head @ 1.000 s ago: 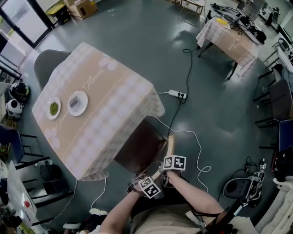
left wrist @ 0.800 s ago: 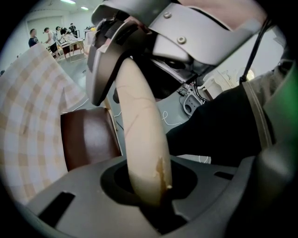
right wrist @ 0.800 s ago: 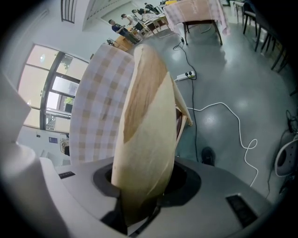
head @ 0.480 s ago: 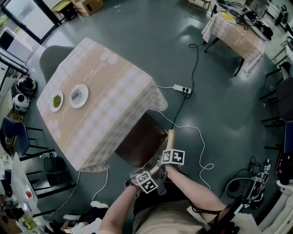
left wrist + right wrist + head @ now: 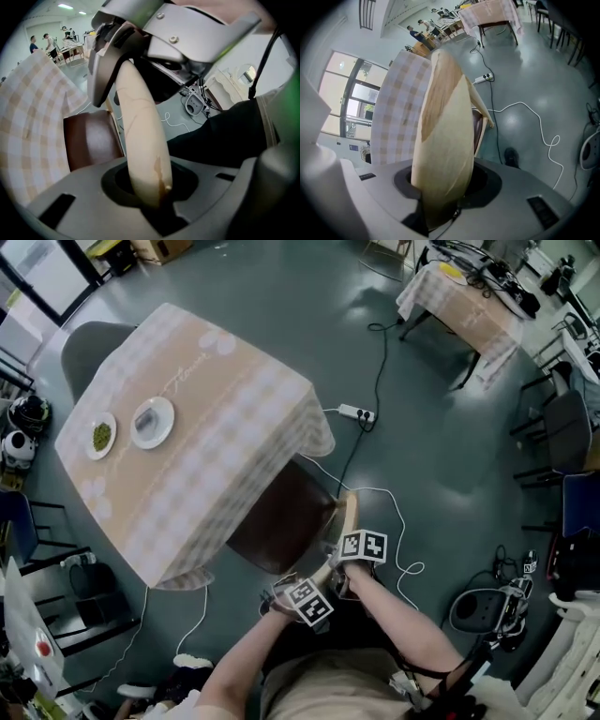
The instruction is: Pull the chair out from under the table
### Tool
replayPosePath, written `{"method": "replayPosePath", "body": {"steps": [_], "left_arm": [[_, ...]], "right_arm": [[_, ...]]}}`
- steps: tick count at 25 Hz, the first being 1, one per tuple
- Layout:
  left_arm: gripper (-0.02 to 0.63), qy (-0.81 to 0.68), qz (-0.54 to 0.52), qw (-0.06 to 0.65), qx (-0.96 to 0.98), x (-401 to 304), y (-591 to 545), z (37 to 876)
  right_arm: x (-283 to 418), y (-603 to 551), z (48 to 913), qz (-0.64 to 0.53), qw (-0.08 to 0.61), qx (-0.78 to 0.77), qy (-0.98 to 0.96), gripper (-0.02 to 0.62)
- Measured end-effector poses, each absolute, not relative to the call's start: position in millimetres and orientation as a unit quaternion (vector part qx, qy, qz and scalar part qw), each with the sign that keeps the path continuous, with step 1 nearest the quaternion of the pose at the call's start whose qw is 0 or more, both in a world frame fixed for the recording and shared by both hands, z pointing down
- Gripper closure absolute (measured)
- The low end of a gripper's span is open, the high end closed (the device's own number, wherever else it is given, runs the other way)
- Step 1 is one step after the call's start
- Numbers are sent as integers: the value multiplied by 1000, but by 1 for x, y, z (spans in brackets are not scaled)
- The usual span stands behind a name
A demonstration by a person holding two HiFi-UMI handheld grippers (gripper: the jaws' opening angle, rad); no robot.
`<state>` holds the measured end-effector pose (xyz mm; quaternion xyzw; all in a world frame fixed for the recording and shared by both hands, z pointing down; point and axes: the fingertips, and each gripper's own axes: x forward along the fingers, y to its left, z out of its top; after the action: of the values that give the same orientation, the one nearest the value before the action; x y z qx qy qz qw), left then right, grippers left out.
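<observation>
We hold the chair (image 5: 281, 521) by its pale backrest (image 5: 347, 517); the left gripper (image 5: 314, 585) and right gripper (image 5: 345, 554) both clamp that rail, near us; the brown seat sits partly under the checked table's (image 5: 187, 427) right edge.

Your left gripper (image 5: 287, 595) and right gripper (image 5: 343, 553) each carried a white cube printed with black square markers. Seen close, the left gripper's shell (image 5: 84, 201) was matt grey plastic, and its jaws were brushed silver metal set with two small screws (image 5: 174, 39). A thin black cable (image 5: 265, 55) ran beside it. You wore a beige top (image 5: 319, 692), your forearms uncovered, and black trousers (image 5: 234, 136).
</observation>
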<state>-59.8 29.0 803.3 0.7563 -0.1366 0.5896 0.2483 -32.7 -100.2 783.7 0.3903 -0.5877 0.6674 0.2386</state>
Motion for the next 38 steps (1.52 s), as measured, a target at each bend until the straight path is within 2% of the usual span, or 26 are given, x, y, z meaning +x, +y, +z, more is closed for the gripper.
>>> {"method": "replayPosePath", "body": {"steps": [19,38], "left_arm": [[520,-116,600,191,769,-90,48,792],[522,-149,594,179,769,-67,35,783]], "right_arm": [[-49,-69,774,674,248,413,-560,419],[-32,-82,766,667,272,401,-566,416]]}}
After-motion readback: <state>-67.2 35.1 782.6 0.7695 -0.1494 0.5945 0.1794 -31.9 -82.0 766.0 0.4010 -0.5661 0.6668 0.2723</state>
